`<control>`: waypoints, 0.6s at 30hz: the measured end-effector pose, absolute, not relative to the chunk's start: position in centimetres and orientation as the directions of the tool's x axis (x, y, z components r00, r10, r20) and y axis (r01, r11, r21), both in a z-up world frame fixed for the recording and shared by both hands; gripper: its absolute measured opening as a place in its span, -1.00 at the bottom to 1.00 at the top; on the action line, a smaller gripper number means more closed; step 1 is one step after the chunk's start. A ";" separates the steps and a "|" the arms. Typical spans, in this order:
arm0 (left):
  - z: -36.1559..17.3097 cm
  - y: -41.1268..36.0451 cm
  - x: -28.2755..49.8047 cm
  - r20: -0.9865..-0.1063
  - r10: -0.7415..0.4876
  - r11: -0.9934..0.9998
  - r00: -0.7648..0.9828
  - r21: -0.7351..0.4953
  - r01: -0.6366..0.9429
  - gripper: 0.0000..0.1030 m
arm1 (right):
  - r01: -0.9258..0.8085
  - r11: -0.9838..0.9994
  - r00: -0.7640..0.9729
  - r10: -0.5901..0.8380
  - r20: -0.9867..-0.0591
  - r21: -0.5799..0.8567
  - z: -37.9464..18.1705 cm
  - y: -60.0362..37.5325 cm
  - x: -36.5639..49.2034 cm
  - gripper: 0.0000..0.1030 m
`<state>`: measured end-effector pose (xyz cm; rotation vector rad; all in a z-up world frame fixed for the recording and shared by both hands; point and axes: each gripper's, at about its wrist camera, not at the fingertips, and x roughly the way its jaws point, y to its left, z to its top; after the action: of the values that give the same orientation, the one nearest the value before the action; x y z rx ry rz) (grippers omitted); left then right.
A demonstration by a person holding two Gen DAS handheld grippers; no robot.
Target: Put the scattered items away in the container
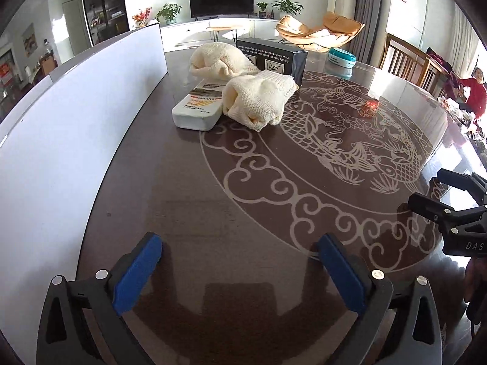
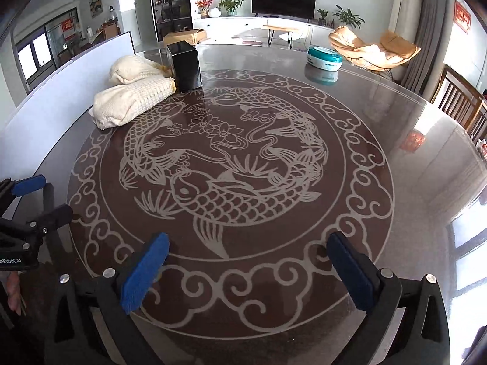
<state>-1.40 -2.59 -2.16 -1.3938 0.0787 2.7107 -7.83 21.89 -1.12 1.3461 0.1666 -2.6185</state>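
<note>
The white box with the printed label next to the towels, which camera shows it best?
The left wrist view. There the white box lies in full sight, its label and front end visible, with a rolled cream towel against its side. In the right wrist view the same towel hides nearly all of it; only a white sliver shows.

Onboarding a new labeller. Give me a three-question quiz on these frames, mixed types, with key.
1. True or false: the left gripper holds a cloth.
2. What lies partly under the near cloth? A) white box B) teal tub C) black box
3. Fill in: the table bears a pattern of ____.

Key: 1 false, both it and the right gripper are open and hold nothing; 2 A; 3 fish.
</note>
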 end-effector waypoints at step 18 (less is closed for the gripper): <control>-2.2 -2.7 -1.3 -0.813 0.059 -0.994 -0.579 0.003 -0.105 1.00 | 0.220 -0.975 -0.568 -0.117 -0.815 -0.014 -1.2 21.8 -7.8 1.00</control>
<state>-1.33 -2.66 -2.22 -1.3925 0.0772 2.7111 -7.82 21.83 -1.17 1.3479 0.1686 -2.6193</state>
